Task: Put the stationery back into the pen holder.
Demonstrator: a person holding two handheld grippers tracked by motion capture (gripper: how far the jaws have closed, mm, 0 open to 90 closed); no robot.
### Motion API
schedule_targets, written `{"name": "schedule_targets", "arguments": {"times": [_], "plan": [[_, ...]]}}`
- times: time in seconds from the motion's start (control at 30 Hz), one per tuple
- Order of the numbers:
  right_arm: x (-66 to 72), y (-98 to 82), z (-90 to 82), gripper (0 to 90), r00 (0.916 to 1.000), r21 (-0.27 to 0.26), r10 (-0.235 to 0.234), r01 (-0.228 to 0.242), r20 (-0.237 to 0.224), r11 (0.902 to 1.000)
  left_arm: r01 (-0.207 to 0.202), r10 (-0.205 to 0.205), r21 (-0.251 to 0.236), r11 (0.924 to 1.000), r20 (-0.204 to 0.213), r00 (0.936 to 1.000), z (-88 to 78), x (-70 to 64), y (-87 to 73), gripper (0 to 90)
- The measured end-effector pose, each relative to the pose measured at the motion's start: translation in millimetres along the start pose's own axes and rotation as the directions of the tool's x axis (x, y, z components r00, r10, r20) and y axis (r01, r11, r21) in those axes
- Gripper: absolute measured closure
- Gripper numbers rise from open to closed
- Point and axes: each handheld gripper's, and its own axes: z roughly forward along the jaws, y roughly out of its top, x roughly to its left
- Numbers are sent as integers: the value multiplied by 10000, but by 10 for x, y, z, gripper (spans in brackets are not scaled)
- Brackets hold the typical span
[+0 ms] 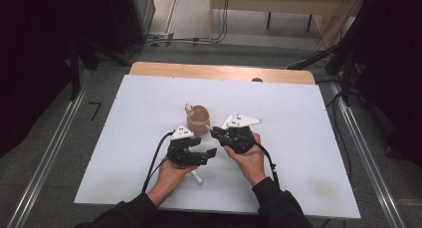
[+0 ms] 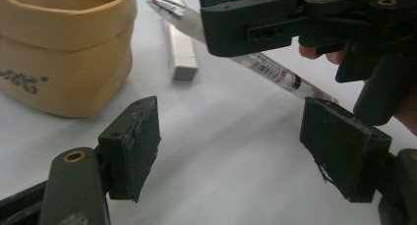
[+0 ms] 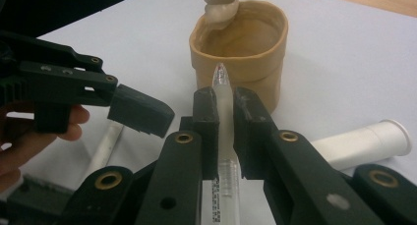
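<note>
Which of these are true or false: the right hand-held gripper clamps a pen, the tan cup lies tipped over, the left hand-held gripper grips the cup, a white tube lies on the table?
1. The right hand-held gripper clamps a clear pen. True.
2. The tan cup lies tipped over. False: it stands upright.
3. The left hand-held gripper grips the cup. False: its jaws stand open with nothing between them.
4. A white tube lies on the table. True.

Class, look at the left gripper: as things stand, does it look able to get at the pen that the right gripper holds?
Probably yes. The left gripper stands open, nothing between its jaws, and the pen lies just beyond them over bare table. The right gripper covers the pen's middle, so only the free end looks reachable.
</note>
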Motion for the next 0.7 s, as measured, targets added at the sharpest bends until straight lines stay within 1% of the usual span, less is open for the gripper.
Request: {"name": "schedule_targets", "arguments": {"times": [0.13, 0.33, 0.47, 0.6, 0.7], "plan": [[10, 1, 4, 790, 10000, -4, -5, 5, -28, 10000, 274, -275, 41, 9996, 414, 9988, 59, -34, 15, 260], [10, 4, -5, 790, 9999, -72, 70, -70, -72, 9999, 262, -265, 69, 9996, 470, 9985, 125, -77, 24, 264], [25, 7, -6, 790, 9999, -141, -62, 61, -109, 9999, 292, -292, -2, 9996, 487, 9984, 145, -85, 37, 278], [41, 8, -2, 790, 9998, -190, -79, 76, -167, 9998, 383, -378, -62, 9992, 606, 9974, 159, -93, 46, 306], [39, 10, -4, 790, 9997, -239, -34, 29, -230, 9997, 563, -561, -3, 9984, 760, 9955, 184, -89, 44, 317]]}}
